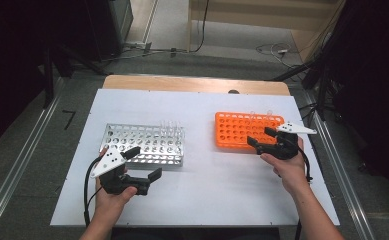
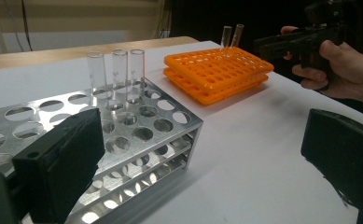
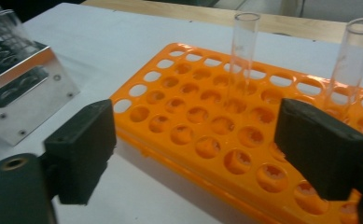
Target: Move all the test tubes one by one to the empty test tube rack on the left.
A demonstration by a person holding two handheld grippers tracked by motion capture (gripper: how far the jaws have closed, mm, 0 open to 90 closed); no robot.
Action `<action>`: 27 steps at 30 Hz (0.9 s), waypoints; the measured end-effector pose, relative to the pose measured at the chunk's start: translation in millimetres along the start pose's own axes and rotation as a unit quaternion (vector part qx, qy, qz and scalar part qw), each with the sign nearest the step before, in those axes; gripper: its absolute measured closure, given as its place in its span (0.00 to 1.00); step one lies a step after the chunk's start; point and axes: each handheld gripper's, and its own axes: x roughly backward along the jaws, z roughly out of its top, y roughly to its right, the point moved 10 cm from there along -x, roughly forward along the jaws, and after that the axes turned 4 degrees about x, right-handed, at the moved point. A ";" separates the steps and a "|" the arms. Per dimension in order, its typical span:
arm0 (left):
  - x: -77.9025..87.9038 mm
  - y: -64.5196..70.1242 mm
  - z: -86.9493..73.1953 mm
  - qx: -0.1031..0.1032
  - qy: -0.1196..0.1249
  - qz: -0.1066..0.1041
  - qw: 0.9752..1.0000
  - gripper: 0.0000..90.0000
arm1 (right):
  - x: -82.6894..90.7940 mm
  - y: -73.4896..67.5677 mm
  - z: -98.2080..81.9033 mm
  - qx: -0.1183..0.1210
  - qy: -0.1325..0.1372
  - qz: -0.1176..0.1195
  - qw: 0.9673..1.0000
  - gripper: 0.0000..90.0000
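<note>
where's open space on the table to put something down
Bare white table lies between the metal rack and orange rack, along the near edge between the hands, and behind both racks. It is crowded around the left tongs and right tongs.

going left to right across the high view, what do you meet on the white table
left gripper → silver metal perforated test tube rack → orange plastic test tube rack → right gripper
</note>
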 end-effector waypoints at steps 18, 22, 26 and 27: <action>-5.0 4.4 -6.5 -0.016 -0.017 0.003 1.000 0.00 | -33.9 12.5 13.8 -0.014 -0.026 -0.032 0.999 0.43; -6.2 5.9 -7.4 -0.018 -0.018 0.003 1.000 0.00 | -42.9 22.1 13.6 -0.025 -0.033 -0.051 0.998 0.51; -6.4 6.1 -7.4 -0.019 -0.018 0.002 1.000 0.00 | -49.3 28.8 11.0 -0.029 -0.040 -0.061 0.997 0.58; -5.9 5.7 -7.2 -0.019 -0.018 0.002 1.000 0.00 | -51.0 30.1 9.9 -0.032 -0.042 -0.062 0.997 0.59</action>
